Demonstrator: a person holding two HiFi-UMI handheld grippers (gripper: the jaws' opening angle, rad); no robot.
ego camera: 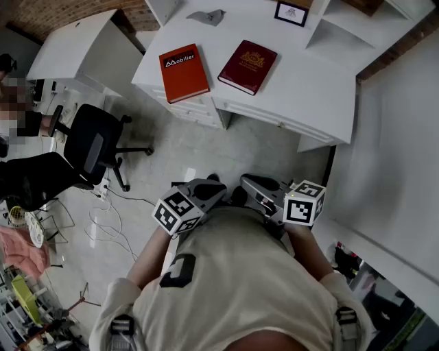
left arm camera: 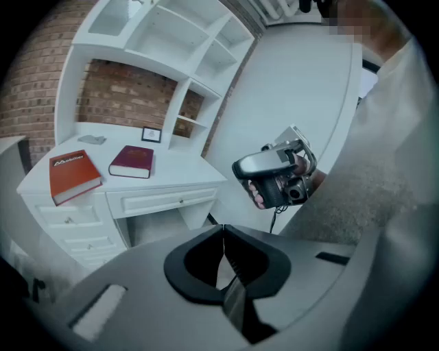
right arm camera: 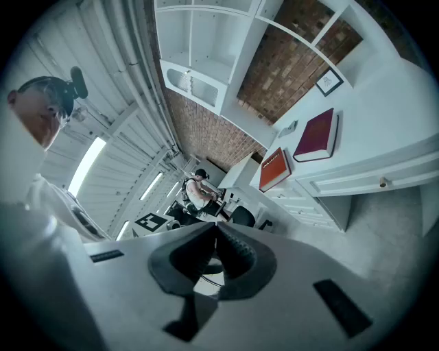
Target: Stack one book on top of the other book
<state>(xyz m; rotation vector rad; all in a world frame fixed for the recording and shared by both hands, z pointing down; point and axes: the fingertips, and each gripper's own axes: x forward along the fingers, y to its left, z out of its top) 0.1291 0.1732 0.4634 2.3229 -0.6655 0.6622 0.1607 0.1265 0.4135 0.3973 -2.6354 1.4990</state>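
1 orange bk (ego camera: 184,72), 1 maroon bk (ego camera: 247,66)

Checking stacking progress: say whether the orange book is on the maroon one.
Not on it: the orange book lies flat on the white desk beside the maroon book, a gap between them.

I count two books at twelve o'clock in the head view: one orange book (ego camera: 184,72) and one maroon book (ego camera: 247,66). Near them are one framed picture (ego camera: 291,13) at one o'clock and one grey folded scrap (ego camera: 206,16) at twelve. There are two white surfaces: the near surface (ego camera: 309,89) carrying the books and the far surface (ego camera: 75,48) at ten o'clock. One black office chair (ego camera: 92,145) sits at nine o'clock. I'm driving two claws, the left claw (left arm camera: 223,232) and the right claw (right arm camera: 213,230), with two marker cubes, the left cube (ego camera: 178,211) and the right cube (ego camera: 304,201).
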